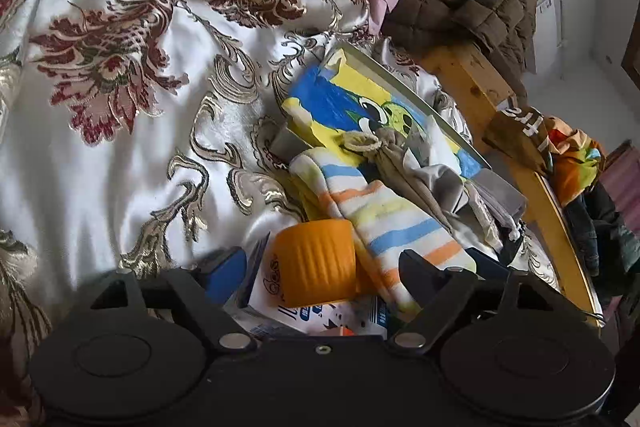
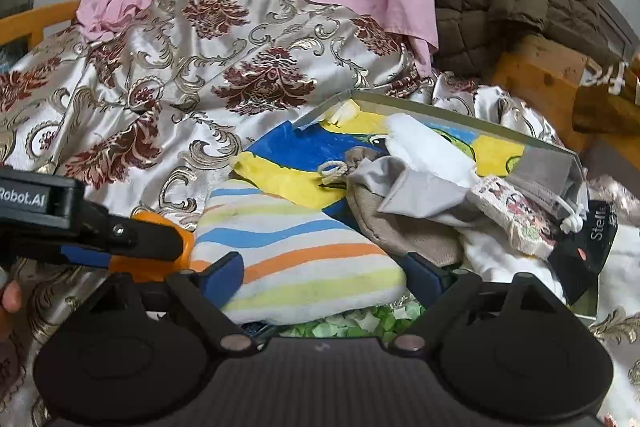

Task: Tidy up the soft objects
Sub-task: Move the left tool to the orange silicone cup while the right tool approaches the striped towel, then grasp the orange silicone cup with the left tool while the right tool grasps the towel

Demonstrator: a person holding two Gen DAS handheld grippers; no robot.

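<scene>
1. Both grippers stand wide: the right gripper [image 2: 320, 271] straddles the striped towel [image 2: 296, 259], while the left gripper [image 1: 316, 267] brackets an orange ribbed cup [image 1: 316, 263]; pad contact is unclear on both.
2. Pinch the towel's thick folded edge squarely, not a single layer.
3. Beyond it, grey pouches [image 2: 404, 195] and a cartoon cloth [image 2: 304, 155] fill the tray [image 2: 460, 115]; lift clear of them.

Black left gripper [image 2: 132, 247] marked "Robot.AI", blue fingers [image 2: 86, 254]; right gripper [image 2: 320, 273] black too.
</scene>
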